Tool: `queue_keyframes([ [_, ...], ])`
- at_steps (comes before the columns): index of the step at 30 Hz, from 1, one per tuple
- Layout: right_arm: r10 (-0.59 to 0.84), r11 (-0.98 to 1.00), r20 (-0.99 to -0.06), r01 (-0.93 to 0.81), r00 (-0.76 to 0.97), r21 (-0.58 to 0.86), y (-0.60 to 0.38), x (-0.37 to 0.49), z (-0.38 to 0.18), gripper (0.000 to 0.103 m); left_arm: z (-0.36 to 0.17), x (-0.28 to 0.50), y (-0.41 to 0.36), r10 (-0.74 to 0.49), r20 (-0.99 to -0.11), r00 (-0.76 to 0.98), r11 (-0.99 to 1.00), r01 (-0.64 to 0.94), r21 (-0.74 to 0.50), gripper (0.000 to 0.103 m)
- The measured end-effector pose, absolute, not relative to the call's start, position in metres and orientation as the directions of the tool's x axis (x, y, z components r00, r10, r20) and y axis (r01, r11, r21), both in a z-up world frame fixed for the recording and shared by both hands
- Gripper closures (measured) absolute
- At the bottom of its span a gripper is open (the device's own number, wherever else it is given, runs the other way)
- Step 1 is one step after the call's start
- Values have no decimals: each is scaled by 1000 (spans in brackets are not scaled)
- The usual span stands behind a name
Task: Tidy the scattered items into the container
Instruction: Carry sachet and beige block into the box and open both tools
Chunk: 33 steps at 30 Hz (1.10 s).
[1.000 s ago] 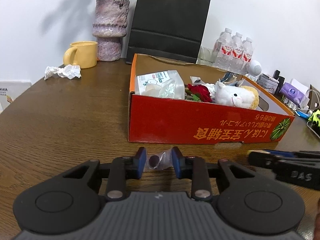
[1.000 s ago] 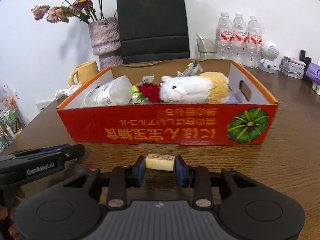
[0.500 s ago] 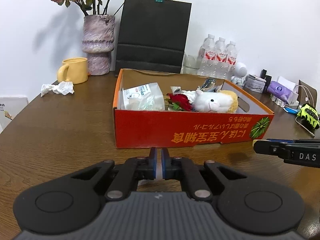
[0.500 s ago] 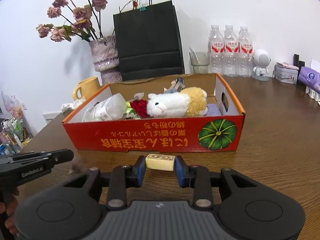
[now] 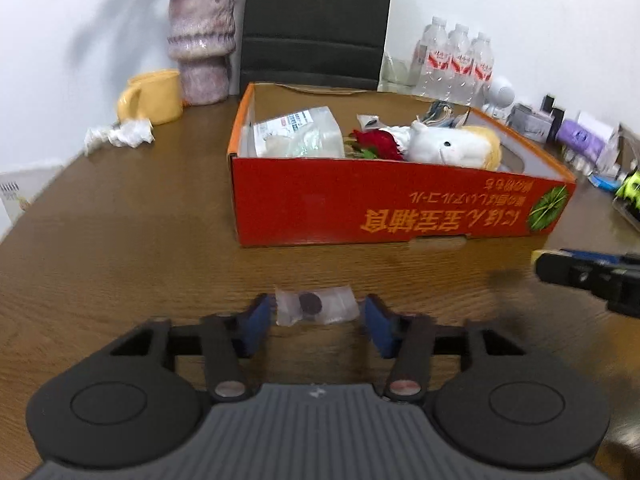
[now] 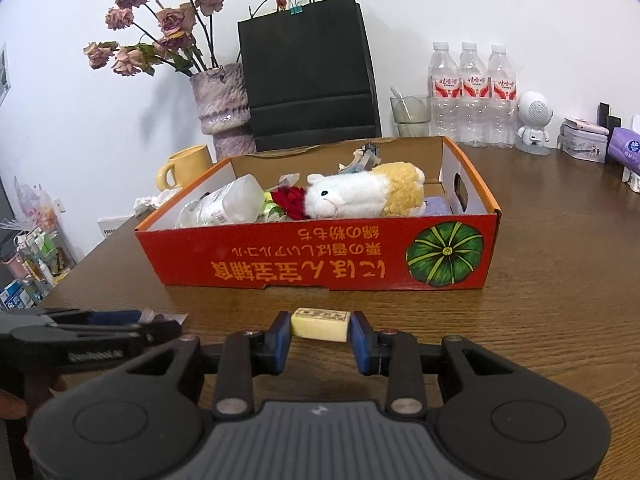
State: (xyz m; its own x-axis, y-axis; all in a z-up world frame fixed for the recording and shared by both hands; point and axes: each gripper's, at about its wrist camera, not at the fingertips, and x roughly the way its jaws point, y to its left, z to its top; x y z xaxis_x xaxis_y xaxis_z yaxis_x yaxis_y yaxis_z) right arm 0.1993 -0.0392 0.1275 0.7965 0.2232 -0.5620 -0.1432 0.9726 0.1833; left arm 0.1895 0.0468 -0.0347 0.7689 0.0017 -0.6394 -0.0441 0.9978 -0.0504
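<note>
A red cardboard box (image 5: 400, 208) stands on the brown table and holds a plastic bottle (image 5: 298, 132), a red rose (image 5: 376, 144) and a white plush toy (image 5: 452, 146). My left gripper (image 5: 318, 320) is open, its blue pads on either side of a small clear bag with a dark disc (image 5: 314, 305) lying on the table. My right gripper (image 6: 320, 330) is shut on a pale yellow eraser block (image 6: 319, 323), held in front of the box (image 6: 320, 258). The left gripper (image 6: 96, 330) shows at the left of the right wrist view.
A yellow mug (image 5: 154, 96), a purple vase (image 5: 202, 40) and crumpled tissue (image 5: 120, 134) stand left of the box. A black paper bag (image 6: 308, 72), water bottles (image 6: 472, 92) and a small white robot figure (image 6: 534, 120) stand behind it. Small clutter lies at far right.
My left gripper was shut half a second ago and has opened; the clear bag now lies on the table between its pads. My right gripper has kept the eraser and lifted slightly.
</note>
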Motion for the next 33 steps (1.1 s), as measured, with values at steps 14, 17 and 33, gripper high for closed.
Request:
queue_keyframes([
  [14,230,971,-565,-144,792,193,-42,198,124,73,-28,184,52,-20,-588,809,997,-30,-76,102],
  [17,230,970,-564,-142,793,195,-43,198,125,73,-22,181,50,-26,-567,824,997,-19,-74,102],
  [33,237,971,-430,-192,871,145,-51,237,185,73,62,195,30,-101,-331,938,995,93,-37,102],
])
